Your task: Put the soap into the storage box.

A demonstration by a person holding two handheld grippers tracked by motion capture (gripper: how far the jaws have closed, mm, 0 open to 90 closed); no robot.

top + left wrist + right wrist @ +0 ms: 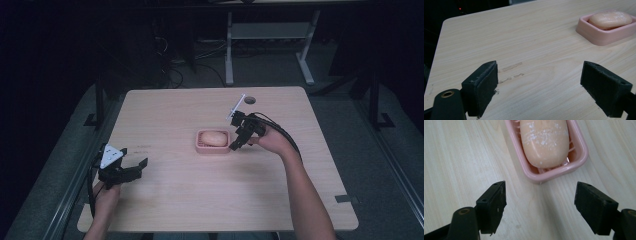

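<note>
High view looks down on the table [200, 200]; both claw views, close and low, share the soap dish [599, 37]

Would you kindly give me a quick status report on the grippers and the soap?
Right gripper open, just short of soap dish. Left gripper open, idle over table. Soap lying in dish, untouched. Path clear.

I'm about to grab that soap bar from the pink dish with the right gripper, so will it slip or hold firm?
The soap looks rounded and smooth, so it may squirt from flat pads. Its whitish dried film suggests it is dry, which should help. It probably stays stiff, while the light-looking dish may slide if nudged.
</note>
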